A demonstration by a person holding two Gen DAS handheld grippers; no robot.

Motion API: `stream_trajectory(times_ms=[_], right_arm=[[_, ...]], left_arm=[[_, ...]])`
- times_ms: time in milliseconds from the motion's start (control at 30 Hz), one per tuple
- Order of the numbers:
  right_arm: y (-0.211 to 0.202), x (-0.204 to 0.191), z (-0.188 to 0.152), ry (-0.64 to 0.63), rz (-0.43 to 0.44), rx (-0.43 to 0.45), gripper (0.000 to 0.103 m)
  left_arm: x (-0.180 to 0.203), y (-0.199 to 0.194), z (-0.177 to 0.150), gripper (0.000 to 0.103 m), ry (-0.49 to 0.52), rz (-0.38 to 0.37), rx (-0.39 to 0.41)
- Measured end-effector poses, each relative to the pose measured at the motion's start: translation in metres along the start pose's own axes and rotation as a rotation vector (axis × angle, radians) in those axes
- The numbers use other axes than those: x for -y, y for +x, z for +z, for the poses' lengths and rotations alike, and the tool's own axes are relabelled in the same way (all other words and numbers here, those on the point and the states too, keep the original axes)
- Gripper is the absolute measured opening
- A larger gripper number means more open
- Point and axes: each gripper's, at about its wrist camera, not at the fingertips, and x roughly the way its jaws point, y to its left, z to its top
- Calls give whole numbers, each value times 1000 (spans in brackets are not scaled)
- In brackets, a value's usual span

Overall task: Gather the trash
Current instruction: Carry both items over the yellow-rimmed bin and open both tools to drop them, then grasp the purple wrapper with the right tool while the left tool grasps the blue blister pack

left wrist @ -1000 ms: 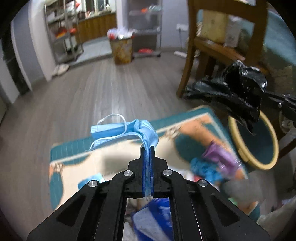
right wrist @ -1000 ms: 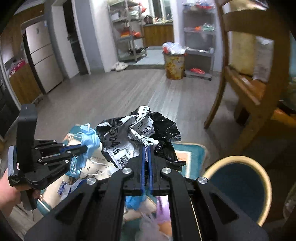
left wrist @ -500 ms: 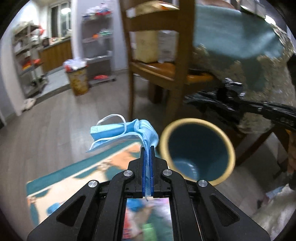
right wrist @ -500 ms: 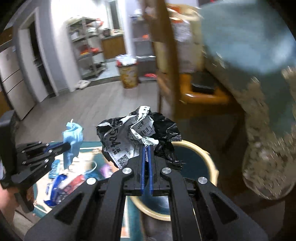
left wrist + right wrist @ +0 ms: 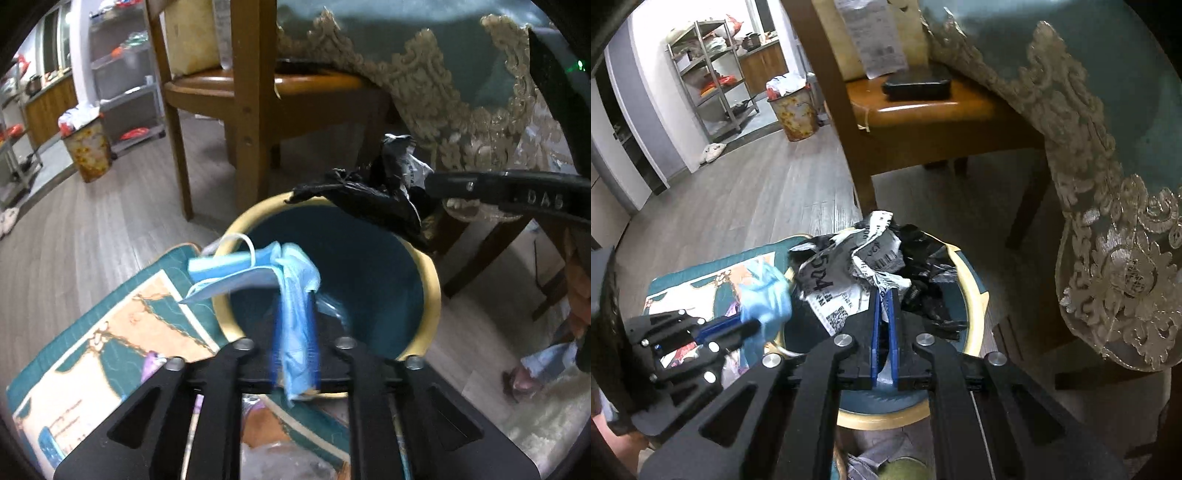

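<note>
A teal bin with a yellow rim [image 5: 432, 288] stands on the floor by a chair. My left gripper [image 5: 295, 295] hangs over the bin's near rim. Its jaws are opening, and a blue face mask [image 5: 295, 269] lies loose between the parted pads, drooping toward the bin. My right gripper [image 5: 884, 291] is shut on a crumpled black bag with white printed labels [image 5: 849, 266], held above the bin [image 5: 975, 295]. In the left wrist view the right gripper [image 5: 424, 184] reaches in from the right, the black bag [image 5: 373, 199] over the far rim. The left gripper [image 5: 753, 325] and mask [image 5: 764, 295] show at lower left.
A wooden chair [image 5: 251, 122] stands just behind the bin. A teal tablecloth with lace trim [image 5: 461, 92] hangs at the right. A patterned mat [image 5: 110, 332] with loose trash lies left of the bin. A second, full bin [image 5: 88, 151] stands far back by metal shelves.
Both grippers have swung from over the mat to over the teal bin. The left jaws have parted and the mask has slackened between them. The right still grips the black bag.
</note>
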Motion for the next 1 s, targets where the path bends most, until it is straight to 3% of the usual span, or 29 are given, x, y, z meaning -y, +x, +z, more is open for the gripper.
stream_trajectory(times_ms=[33, 133, 333, 500, 600, 667, 733, 1000], right_arm=[[0, 1, -1, 2, -2, -1, 6], [1, 2, 2, 8, -2, 5, 27], [-2, -7, 4, -4, 7, 23, 29], [-4, -19, 5, -13, 13, 31, 47], [-10, -34, 4, -22, 33, 53, 70], [-13, -46, 4, -27, 54, 66, 86], [-16, -59, 5, -34, 76, 78, 93], [-12, -127, -3, -141, 107, 73, 97]], left_arm=[[-1, 1, 0, 30, -5, 2, 0], [-2, -4, 1, 42, -10, 9, 12], [-13, -31, -1, 50, -31, 31, 52], [-30, -65, -9, 68, -41, 71, 88], [-40, -84, -15, 80, -56, 95, 108], [-49, -99, -22, 82, -69, 122, 118], [-60, -114, -29, 85, -84, 149, 125], [-114, -168, -62, 87, -178, 249, 163]])
